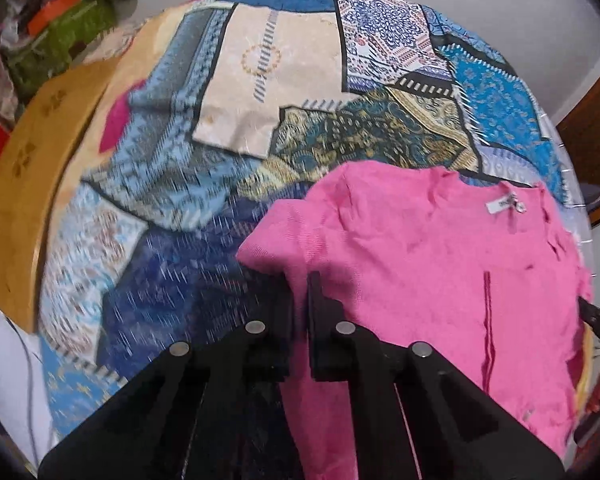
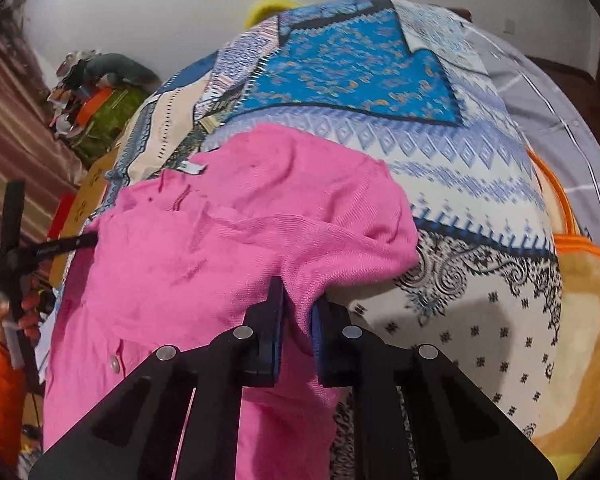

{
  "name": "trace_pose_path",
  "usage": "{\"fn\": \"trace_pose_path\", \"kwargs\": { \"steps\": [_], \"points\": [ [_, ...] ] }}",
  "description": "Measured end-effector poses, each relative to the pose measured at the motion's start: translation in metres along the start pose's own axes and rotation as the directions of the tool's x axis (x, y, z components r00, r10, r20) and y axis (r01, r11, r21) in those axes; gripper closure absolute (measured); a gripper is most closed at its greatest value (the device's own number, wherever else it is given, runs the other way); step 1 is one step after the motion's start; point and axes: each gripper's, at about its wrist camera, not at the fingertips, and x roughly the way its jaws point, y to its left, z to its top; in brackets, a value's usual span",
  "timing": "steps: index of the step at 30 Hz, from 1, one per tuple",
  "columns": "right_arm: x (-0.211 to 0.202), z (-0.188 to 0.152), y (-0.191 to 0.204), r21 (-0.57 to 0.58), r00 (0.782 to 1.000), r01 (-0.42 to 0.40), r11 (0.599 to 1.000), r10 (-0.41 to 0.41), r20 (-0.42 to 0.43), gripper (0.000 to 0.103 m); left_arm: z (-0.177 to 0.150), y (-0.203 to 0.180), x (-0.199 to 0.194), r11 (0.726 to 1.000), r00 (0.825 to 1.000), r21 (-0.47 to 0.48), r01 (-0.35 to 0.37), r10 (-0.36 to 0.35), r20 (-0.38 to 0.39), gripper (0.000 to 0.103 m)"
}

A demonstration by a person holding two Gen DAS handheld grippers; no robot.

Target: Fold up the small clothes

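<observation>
A small pink knit top (image 1: 420, 256) lies on a patchwork bedspread (image 1: 284, 72), its white neck label (image 1: 502, 203) toward the far side. My left gripper (image 1: 300, 284) is shut on the garment's left edge, with pink cloth pinched between the black fingers. In the right wrist view the same pink top (image 2: 228, 240) spreads to the left, and my right gripper (image 2: 298, 292) is shut on its right sleeve edge, which rises in a fold between the jaws. A white button (image 2: 114, 362) shows low on the garment.
A wooden board (image 1: 32, 184) borders the bed on the left, with a pile of cluttered items (image 1: 60, 28) behind it. An orange-trimmed blanket (image 2: 584, 280) lies at the bed's right. The other handheld gripper and a hand (image 2: 16, 248) show at the far left.
</observation>
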Motion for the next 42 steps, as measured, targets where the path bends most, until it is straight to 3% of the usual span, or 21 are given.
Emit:
{"fn": "trace_pose_path", "kwargs": {
  "steps": [6,13,18,20,22,24,28,32,38,42],
  "points": [
    [0.008,0.014,0.013,-0.037,0.998,0.052,0.998,-0.051,0.036,0.093,0.023,-0.005,0.017,0.995,0.995,0.019,-0.099,0.099,0.020,0.098],
    [0.013,0.020,0.009,-0.030,0.996,0.088,0.996,-0.088,0.013,0.091,0.021,0.002,0.025,0.998,0.998,0.020,-0.059,0.059,0.002,0.097],
    [0.004,0.015,0.010,-0.013,0.992,0.122,0.992,-0.123,-0.032,0.064,0.010,0.008,0.013,0.997,0.997,0.028,-0.075,0.076,-0.003,0.095],
    [-0.002,0.012,0.012,-0.010,0.992,0.121,0.993,-0.121,-0.042,0.062,0.005,0.012,0.001,0.997,0.998,0.019,-0.070,0.070,-0.001,0.093],
    [-0.012,0.010,0.017,-0.016,0.991,0.127,0.992,-0.128,-0.050,0.060,0.001,0.015,-0.012,0.998,0.998,0.013,-0.061,0.061,0.010,0.087],
    [-0.027,0.008,0.025,-0.031,0.990,0.135,0.990,-0.136,-0.044,0.048,-0.004,0.017,-0.030,0.998,0.998,0.011,-0.056,0.056,0.034,0.082],
    [-0.062,0.002,0.044,-0.063,0.989,0.149,0.987,-0.149,0.013,0.035,-0.014,0.019,-0.074,0.998,0.993,0.025,-0.053,0.051,0.106,0.064],
    [-0.100,-0.003,0.063,-0.080,0.986,0.157,0.984,-0.152,0.067,0.022,-0.028,0.017,-0.122,0.998,0.983,0.046,-0.043,0.034,0.179,0.054],
    [-0.144,-0.017,0.086,-0.117,0.981,0.174,0.978,-0.161,0.109,0.020,-0.059,0.012,-0.185,0.995,0.968,0.094,-0.024,0.000,0.252,0.030],
    [-0.163,-0.031,0.094,-0.134,0.980,0.175,0.975,-0.160,0.115,0.013,-0.090,0.009,-0.214,0.992,0.957,0.127,-0.012,-0.025,0.289,0.016]
  ]
}}
